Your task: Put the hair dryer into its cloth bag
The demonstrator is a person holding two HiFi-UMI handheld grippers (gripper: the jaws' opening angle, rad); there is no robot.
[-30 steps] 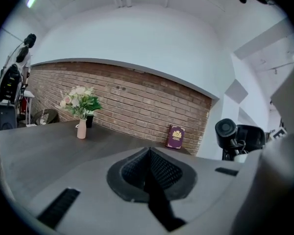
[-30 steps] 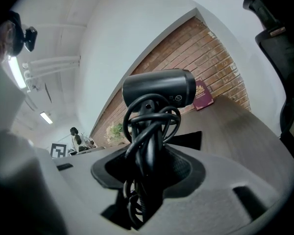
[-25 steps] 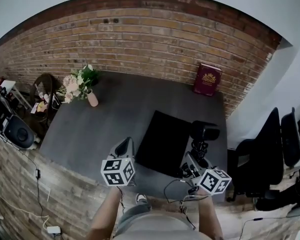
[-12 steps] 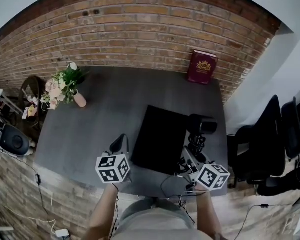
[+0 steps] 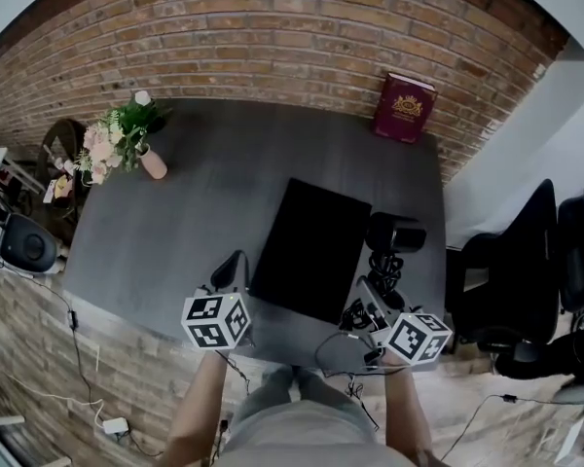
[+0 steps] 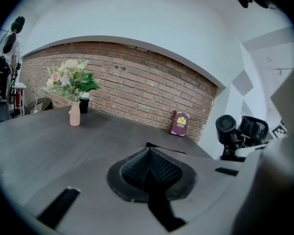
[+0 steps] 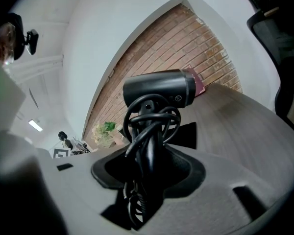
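At the near edge of the table (image 5: 190, 212), the left gripper (image 5: 234, 264) has its jaws pressed together with nothing between them. The right gripper (image 5: 368, 305) is near the right corner of that edge. It pinches the hair dryer (image 5: 397, 233) by the handle, and the coiled cord (image 7: 149, 126) is in the same grip. The dryer head stands up beyond the jaws, close to the right edge. I cannot tell if it rests on the table.

The black cloth bag (image 5: 311, 251) lies flat in the middle, just left of the dryer. Farther away, a vase with flowers (image 5: 127, 144) is at the far left corner, and a red book (image 5: 405, 107) leans on the brick wall (image 5: 273, 37) at the far right corner.

I think the risks are these. The jaws close over loose cord loops, so the heavy head may tip or slip. A hanging loop may also catch on the bag mouth. The bag looks closed and flat, and no view shows its opening, so the dryer may only push it away unless the left gripper holds it.

Only the right gripper view shows the cord between the jaws. Only the head view shows the whole bag. The left gripper view gives only its thin edge.
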